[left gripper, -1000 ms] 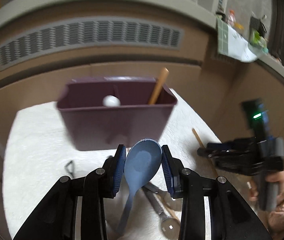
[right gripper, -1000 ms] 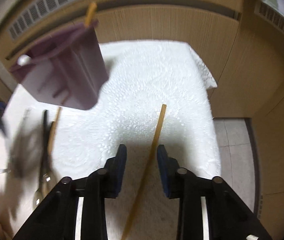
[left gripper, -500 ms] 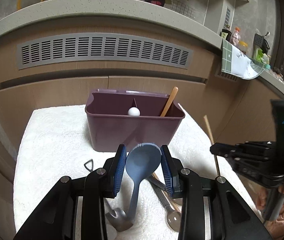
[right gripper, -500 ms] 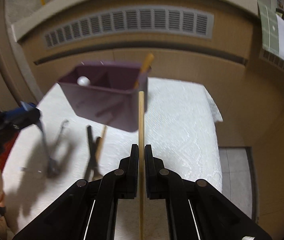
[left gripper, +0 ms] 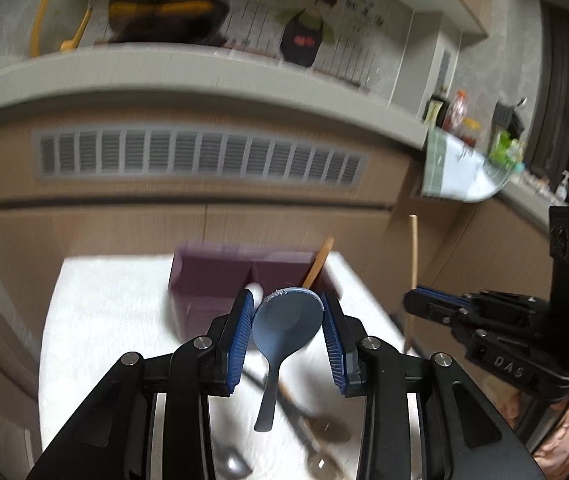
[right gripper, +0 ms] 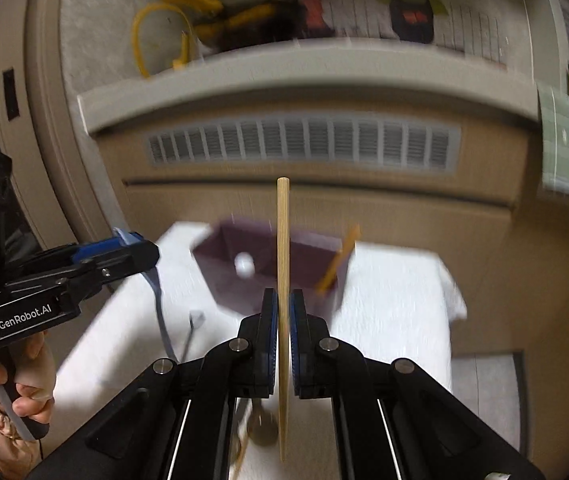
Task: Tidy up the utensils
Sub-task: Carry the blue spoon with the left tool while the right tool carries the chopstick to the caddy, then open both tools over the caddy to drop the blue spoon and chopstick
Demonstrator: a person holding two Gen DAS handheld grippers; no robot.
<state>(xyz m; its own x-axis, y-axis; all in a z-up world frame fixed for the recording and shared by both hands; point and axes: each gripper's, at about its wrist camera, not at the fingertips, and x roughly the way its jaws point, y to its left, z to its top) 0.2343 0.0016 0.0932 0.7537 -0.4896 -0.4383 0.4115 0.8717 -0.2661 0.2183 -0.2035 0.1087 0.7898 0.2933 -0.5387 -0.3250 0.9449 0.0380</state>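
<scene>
My left gripper (left gripper: 287, 322) is shut on a blue plastic spoon (left gripper: 284, 332) by its bowl; the handle hangs down above the white cloth. My right gripper (right gripper: 283, 312) is shut on a wooden chopstick (right gripper: 283, 280) and holds it upright in the air. The purple utensil caddy (left gripper: 220, 284) stands on the cloth beyond both grippers, with a white-tipped utensil (right gripper: 244, 264) and a wooden stick (right gripper: 338, 262) inside. The right gripper with its chopstick (left gripper: 413, 264) shows at the right of the left wrist view; the left gripper (right gripper: 124, 252) shows at the left of the right wrist view.
Metal spoons (left gripper: 316, 436) and a wooden utensil lie on the white cloth (left gripper: 104, 320) below the left gripper. A wooden cabinet front with a vent grille (left gripper: 200, 158) stands behind the table. The table's right edge drops to the floor (right gripper: 488, 392).
Both grippers have risen and tilted up, so the caddy sits lower and smaller in view. The right gripper closed on the chopstick a second ago and lifted it off the cloth.
</scene>
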